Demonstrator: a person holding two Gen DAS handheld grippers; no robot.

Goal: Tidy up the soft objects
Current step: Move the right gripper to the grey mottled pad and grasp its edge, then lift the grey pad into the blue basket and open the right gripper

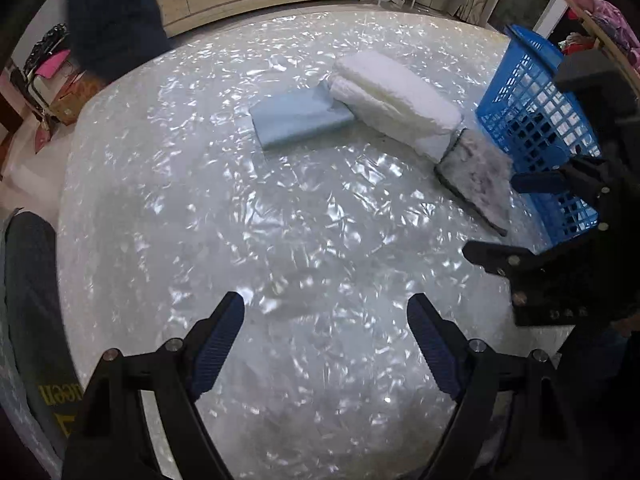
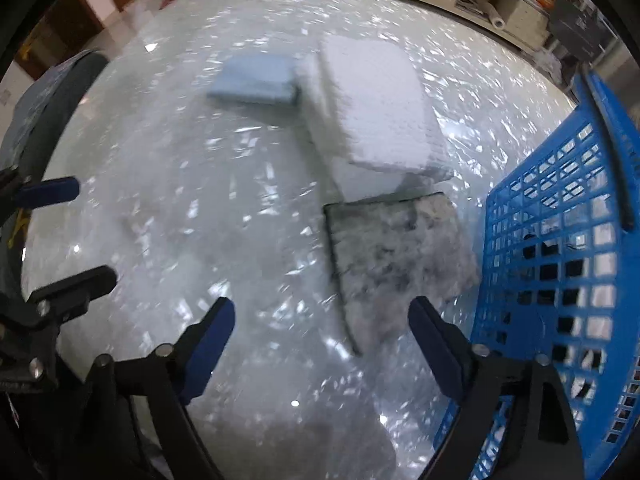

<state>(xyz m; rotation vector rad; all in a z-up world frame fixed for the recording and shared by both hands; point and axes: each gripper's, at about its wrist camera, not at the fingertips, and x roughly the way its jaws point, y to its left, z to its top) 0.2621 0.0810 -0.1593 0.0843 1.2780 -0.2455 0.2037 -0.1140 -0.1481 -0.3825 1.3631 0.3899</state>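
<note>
Right tongs (image 2: 322, 320) agape above grey mat (image 2: 396, 264); no readable writing.

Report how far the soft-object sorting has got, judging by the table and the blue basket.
Done: nothing evident; what shows of the blue basket looks empty. In hand: nothing, the left gripper and right gripper are both open, the right nearest the grey furry pad. Left: that pad, the white folded blanket and the light blue folded cloth, all on the table.

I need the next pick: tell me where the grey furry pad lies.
The grey furry square pad lies flat on the pearly white table, just ahead of the open right tool, between the folded white quilted blanket and the blue plastic lattice basket.
</note>
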